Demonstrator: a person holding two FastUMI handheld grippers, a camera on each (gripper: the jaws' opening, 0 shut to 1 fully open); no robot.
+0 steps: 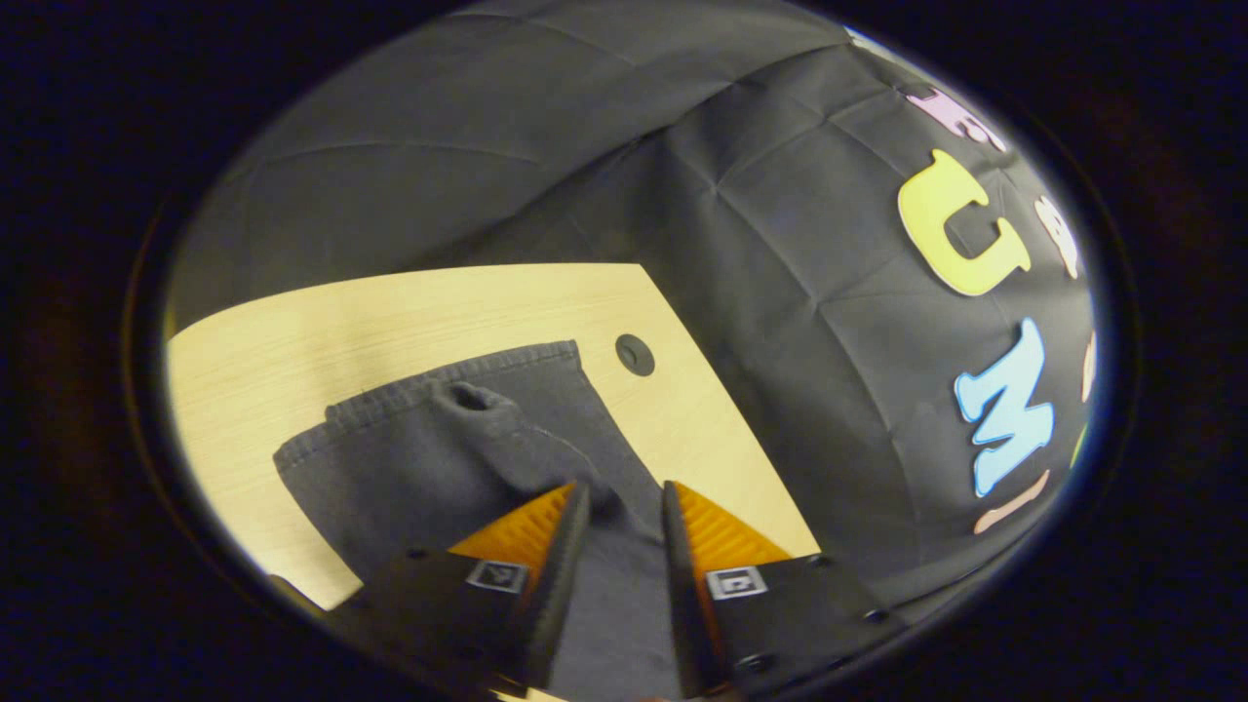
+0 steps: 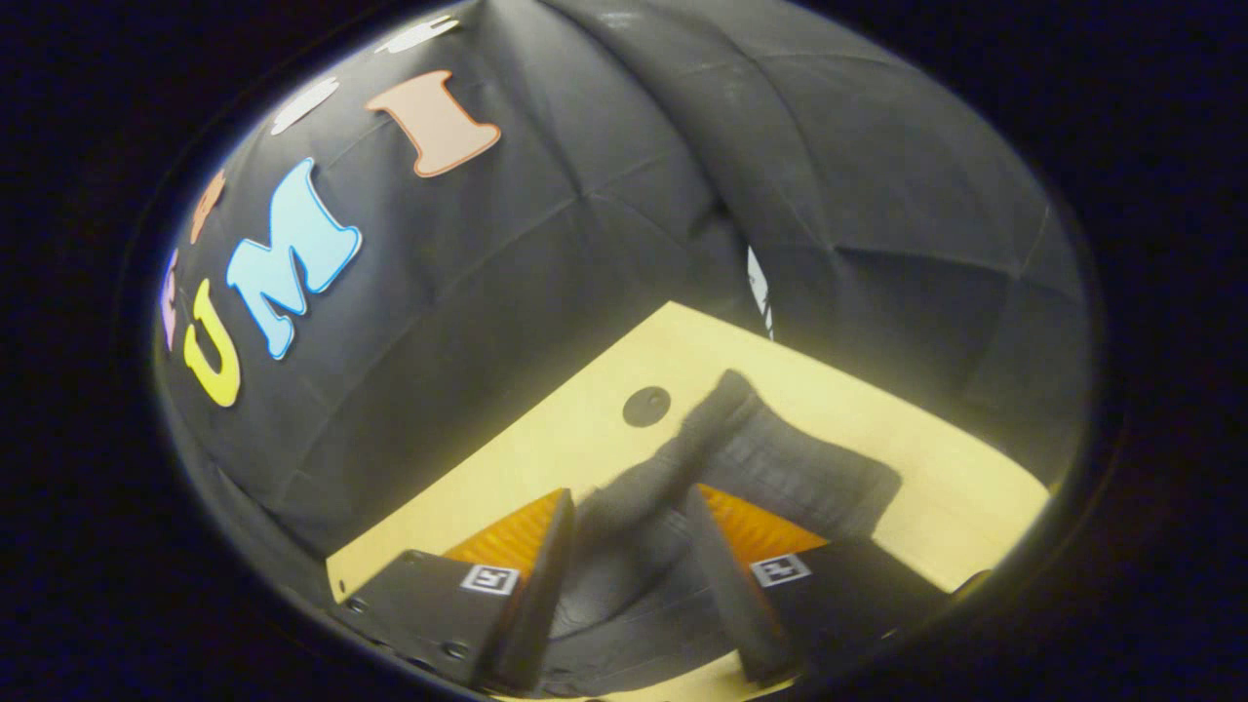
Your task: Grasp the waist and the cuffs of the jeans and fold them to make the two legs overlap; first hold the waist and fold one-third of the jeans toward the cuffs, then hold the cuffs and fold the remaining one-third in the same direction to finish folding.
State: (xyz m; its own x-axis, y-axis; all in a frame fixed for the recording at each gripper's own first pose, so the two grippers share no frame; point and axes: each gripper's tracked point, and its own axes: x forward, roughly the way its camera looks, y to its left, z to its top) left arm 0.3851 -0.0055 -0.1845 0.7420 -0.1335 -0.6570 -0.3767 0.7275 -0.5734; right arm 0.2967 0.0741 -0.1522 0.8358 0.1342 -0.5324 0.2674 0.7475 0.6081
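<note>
Now we look along the left claw [image 1: 624, 497] in the left gripper view: its two fingers stand a little apart, with dark denim of the jeans [image 1: 439, 448] running up between them. Whether both fingers actually press the cloth we cannot tell. The jeans lie on the pale wooden desk [image 1: 292, 331], the hemmed cuffs [image 1: 458, 375] at the far end, one cuff puckered into a small round opening. Just beyond the cuffs, near the desk's far edge, sits a round dark hole [image 1: 635, 355] in the wood. Behind the desk hangs the black cloth wall [image 1: 585, 146].

In the right gripper view we see the right claw [image 2: 629, 507] with its fingers also parted, a ridge of the jeans [image 2: 780, 468] rising between them and bunched toward the far side. Again, a firm pinch is not something we can confirm. The fabric stretches away across the desk [image 2: 546, 458] to the right, ending in a dark edge, and the round hole [image 2: 646, 406] lies just left of the raised fold.
</note>
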